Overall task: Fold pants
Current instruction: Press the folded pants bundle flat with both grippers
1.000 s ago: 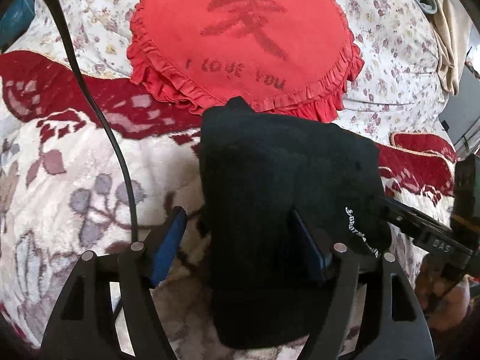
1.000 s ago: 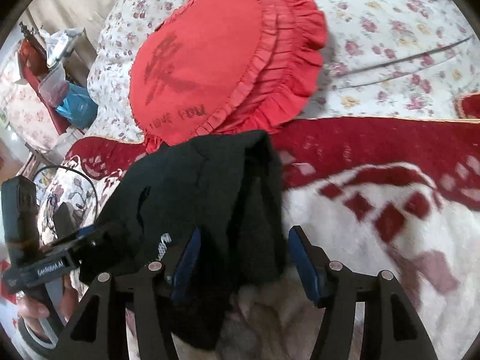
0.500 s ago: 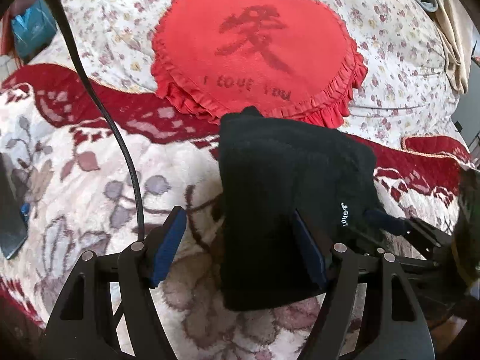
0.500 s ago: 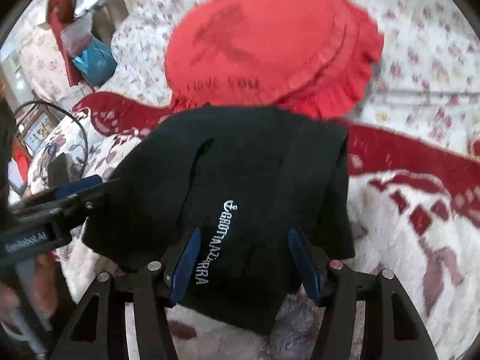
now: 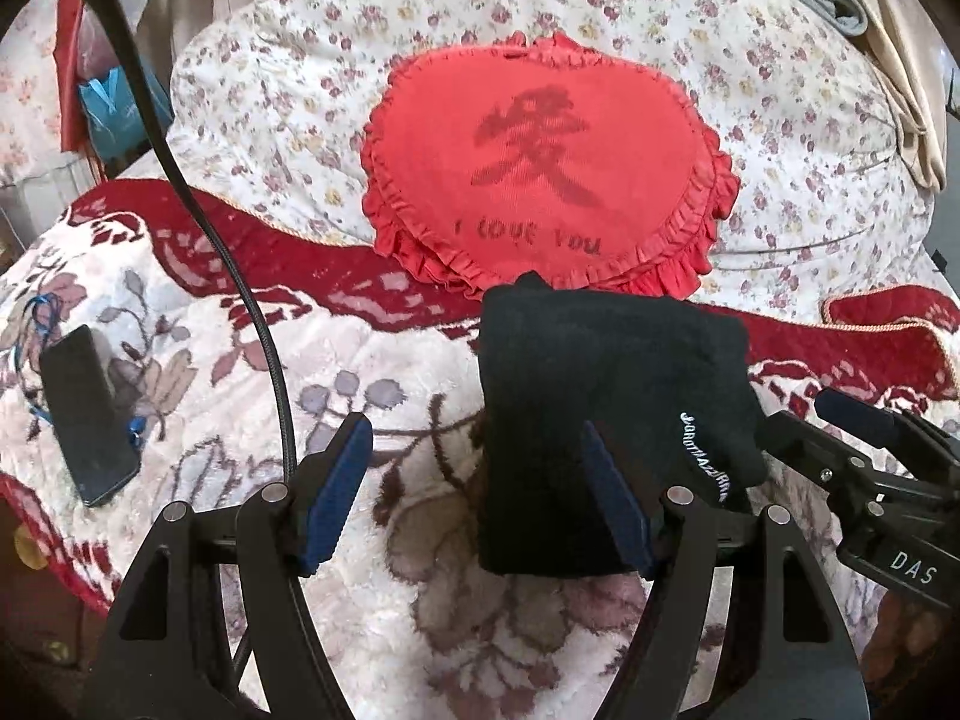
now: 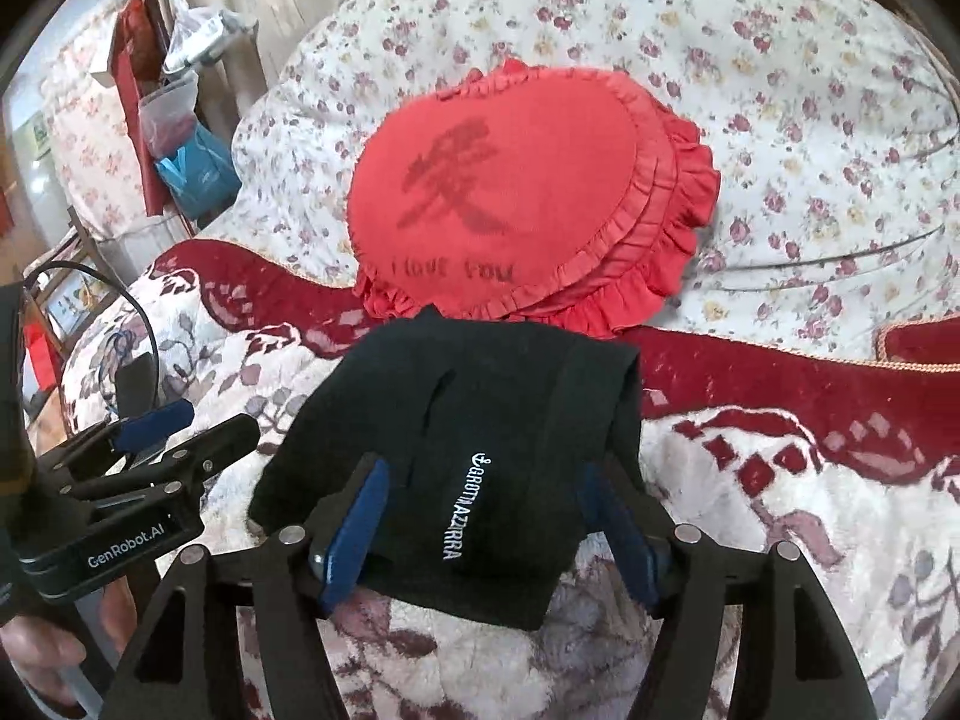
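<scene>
Both grippers are angled down over the bed. The left gripper (image 5: 480,492) stands wide open, its blue pads (image 5: 336,489) well apart with only blanket between them; its right pad sits in front of the near left part of the folded bundle, with no sign of a pinch. In the right wrist view that same tool comes in from nine o'clock, a bare hand (image 6: 42,654) wrapped around its handle at the lower left edge.

The right gripper (image 6: 489,531) is letting go: its jaws are opening, and the bundle's near edge lies between the two blue pads (image 6: 354,531), which stand at its sides and do not squeeze it.

And the prize itself, the black fleece pants folded into a compact rectangle (image 6: 480,432), lies flat on the plush cream blanket with grey flowers and a dark red border (image 6: 750,570). White lettering runs along the top layer toward the near edge. At twelve o'clock from the pants, just touching their far edge, sits the red heart-shaped ruffled cushion (image 5: 540,162), resting on the white quilt with small red flowers (image 5: 780,90).

Out at nine o'clock in the left wrist view, a dark flat phone (image 5: 84,414) lies on the blanket, well apart from the pants, and a black cable (image 5: 240,276) arcs overhead. A pale blue bag (image 6: 195,171) hangs at ten o'clock beyond the bed; what it holds can't be made out.
</scene>
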A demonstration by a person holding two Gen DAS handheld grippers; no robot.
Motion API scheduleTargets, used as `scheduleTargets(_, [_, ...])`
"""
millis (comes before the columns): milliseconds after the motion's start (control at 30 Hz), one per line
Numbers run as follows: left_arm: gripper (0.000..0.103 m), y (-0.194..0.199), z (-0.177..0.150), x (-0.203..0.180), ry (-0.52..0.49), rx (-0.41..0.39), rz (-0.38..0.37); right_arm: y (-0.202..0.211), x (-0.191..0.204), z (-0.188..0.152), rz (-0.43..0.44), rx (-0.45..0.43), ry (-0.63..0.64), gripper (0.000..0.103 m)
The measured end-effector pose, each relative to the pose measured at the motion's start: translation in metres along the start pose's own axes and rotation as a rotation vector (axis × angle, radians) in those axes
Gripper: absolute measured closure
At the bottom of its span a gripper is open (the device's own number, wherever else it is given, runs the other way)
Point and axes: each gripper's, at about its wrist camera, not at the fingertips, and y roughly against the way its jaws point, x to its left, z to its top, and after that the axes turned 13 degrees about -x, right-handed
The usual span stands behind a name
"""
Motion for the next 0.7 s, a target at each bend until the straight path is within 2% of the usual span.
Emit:
scheduleTargets(267, [0.031,0.023,0.005,0.004,0.019,-0.037,0.026,0.017,0.003,0.002,-0.006,-0.007,-0.013,0.033])
scheduleTargets(700, [0.031,0.037,0.003,-0.002,-0.002,-0.049,0.014,0.023,0.009,0.000,0.007,0.000,-0.019,0.029])
